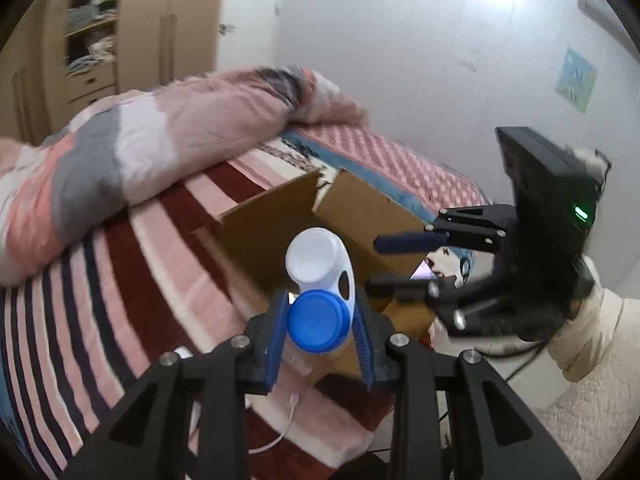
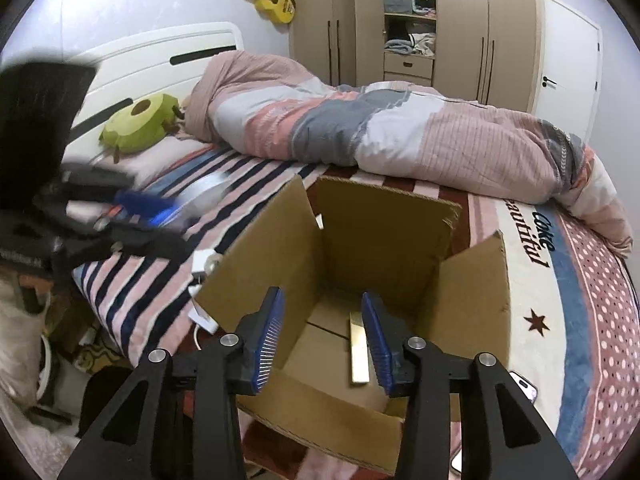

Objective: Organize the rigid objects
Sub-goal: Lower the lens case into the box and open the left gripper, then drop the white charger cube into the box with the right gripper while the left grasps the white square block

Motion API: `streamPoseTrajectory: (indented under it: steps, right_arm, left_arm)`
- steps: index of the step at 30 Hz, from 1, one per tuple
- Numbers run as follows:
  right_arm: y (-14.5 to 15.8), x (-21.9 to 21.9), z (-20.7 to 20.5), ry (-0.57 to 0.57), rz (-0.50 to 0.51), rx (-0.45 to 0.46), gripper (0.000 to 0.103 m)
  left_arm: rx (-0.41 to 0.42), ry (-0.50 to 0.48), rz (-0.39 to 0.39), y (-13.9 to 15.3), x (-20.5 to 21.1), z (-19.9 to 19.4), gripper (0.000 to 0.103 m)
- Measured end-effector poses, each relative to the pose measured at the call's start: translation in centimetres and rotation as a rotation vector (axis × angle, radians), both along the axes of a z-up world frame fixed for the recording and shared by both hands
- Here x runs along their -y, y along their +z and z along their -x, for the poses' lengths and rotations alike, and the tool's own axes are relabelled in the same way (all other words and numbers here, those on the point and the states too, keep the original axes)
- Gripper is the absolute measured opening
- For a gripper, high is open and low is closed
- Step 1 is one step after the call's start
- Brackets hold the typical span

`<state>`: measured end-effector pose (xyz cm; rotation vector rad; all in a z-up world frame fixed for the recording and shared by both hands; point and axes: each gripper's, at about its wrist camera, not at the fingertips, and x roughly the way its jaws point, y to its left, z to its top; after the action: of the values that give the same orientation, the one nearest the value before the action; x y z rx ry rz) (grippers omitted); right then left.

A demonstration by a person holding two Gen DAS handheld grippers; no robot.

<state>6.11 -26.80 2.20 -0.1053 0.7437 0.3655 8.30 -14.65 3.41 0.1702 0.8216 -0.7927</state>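
Observation:
My left gripper [image 1: 320,322] is shut on a clear bottle with a blue cap [image 1: 318,322] and a white handle [image 1: 320,258], held in the air beside the open cardboard box [image 1: 264,236]. In the right wrist view the left gripper [image 2: 132,216] and its bottle [image 2: 200,194] show blurred at the left, above the striped bed. My right gripper [image 2: 324,336] is open and empty, just above the box's [image 2: 476,300] near rim. A thin gold bar [image 2: 359,350] lies on the box floor. The right gripper [image 1: 384,264] also shows in the left wrist view, over the box.
The box stands on a striped bed [image 2: 132,308] with a pink and grey quilt [image 2: 360,128] behind it. A white charger and cable [image 2: 202,264] lie left of the box. A phone [image 2: 524,386] lies at its right. A green plush [image 2: 136,124] sits near the headboard.

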Motion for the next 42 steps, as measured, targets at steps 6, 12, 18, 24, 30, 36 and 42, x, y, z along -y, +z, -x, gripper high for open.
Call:
streamPoseTrajectory:
  steps: [6,12,18,24,30,36,42]
  right_arm:
    - [-0.6,0.5,0.0,0.0,0.019,-0.009,0.037]
    - [-0.1,-0.1,0.8,0.055,-0.054,0.008,0.037]
    - [1.8,-5.7,2.5,0.261,-0.11,0.083,0.037]
    - [-1.5,-14.4,2.3,0.49,-0.121,-0.039,0.037]
    - [-8.9,-18.0,0.3,0.429,-0.065,-0.186,0.037]
    - [-14.8,-17.2,-2.2,0.245,0.061,-0.181,0.046]
    - [-17.9,-17.5,-3.8,0.216,0.067,-0.223,0.049]
  left_arm:
    - [-0.137,0.03,-0.121,-2.5,4.3,-4.2,0.043]
    - [-0.035,0.05,-0.076,0.0,0.6,-1.1,0.066]
    - [0.08,0.273,-0.062,0.6,-8.6,2.2,0.079]
    - [0.078,0.485,-0.063,-4.7,-17.0,3.6,0.08]
    - [0.008,0.523,-0.009,-10.6,-21.1,4.7,0.079]
    - [-0.041,0.518,0.025,-14.6,-22.7,5.2,0.079]
    - [-0.083,0.52,0.026,-16.4,-22.9,4.6,0.079]
